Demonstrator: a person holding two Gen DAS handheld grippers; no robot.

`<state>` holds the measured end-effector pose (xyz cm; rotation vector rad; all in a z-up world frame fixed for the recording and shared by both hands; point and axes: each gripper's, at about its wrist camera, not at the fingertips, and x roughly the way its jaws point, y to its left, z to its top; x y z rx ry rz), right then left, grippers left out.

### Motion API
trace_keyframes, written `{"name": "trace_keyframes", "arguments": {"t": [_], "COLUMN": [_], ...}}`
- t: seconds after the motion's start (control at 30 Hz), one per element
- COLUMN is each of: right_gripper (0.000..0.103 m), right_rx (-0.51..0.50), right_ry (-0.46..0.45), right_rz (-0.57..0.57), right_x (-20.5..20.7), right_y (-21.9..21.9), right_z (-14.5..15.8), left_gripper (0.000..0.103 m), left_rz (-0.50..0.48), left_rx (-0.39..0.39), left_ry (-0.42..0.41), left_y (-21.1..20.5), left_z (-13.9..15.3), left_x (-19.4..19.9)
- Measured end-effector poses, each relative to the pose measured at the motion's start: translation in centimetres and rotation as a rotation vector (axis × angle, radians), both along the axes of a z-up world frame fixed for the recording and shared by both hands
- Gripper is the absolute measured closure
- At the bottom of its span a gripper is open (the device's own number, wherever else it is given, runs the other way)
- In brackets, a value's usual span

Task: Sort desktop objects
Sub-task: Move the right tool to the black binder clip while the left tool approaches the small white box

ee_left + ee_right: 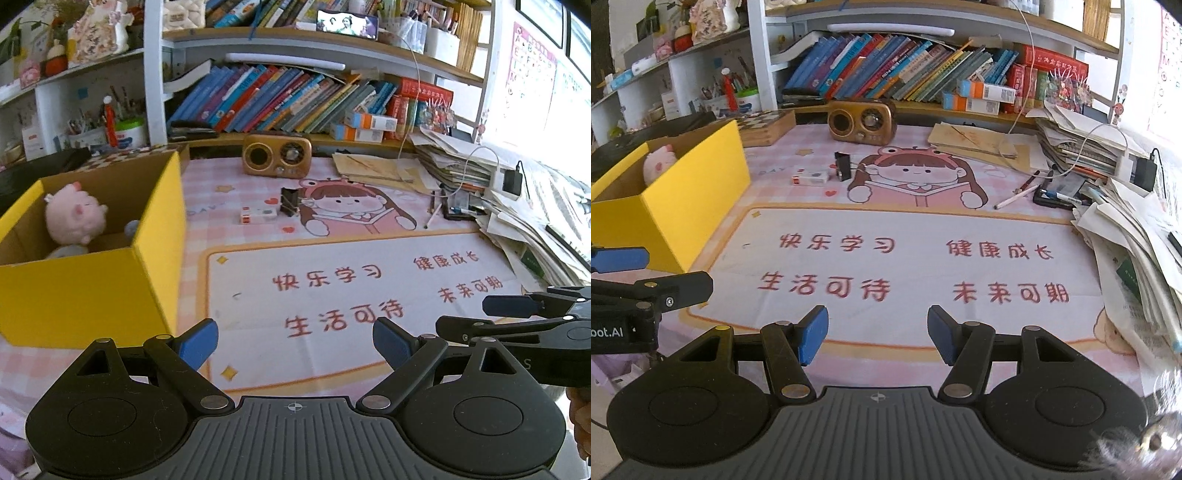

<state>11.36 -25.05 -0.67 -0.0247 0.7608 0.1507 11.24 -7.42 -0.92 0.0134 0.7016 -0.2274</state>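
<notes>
On the pink desk mat, a black binder clip stands beside a small white box. To the left is a yellow cardboard box holding a pink plush toy. My left gripper hovers open over the mat's near part, empty. My right gripper is also open and empty, over the mat's red lettering. From the right wrist view I see the clip, the white box, the yellow box and a white pen by a black case.
A brown retro radio stands at the back under a shelf of books. Stacked papers crowd the right edge. A checkered wooden board lies behind the yellow box. Charger cables hang over the paper pile.
</notes>
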Motion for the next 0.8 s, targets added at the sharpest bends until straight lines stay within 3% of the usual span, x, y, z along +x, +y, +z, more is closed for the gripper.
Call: {"name": "trace_keyframes", "arguments": {"t": [0.5, 0.8], "right_gripper": [0.046, 0.046], "right_rx": [0.016, 0.015], "right_ry": [0.030, 0.001], "right_rz": [0.083, 0.117], "right_x": [6.3, 11.4], "right_y": [-3.2, -3.8], "right_z": [-1.2, -1.1], "left_gripper": [0.010, 0.010], "left_rz": [0.051, 0.114], "left_rx": [0.030, 0.057], "left_ry": [0.016, -0.003], "left_y": [-3.5, -3.6], "left_z": [-0.9, -0.7], "left_x": [4.7, 8.5]}}
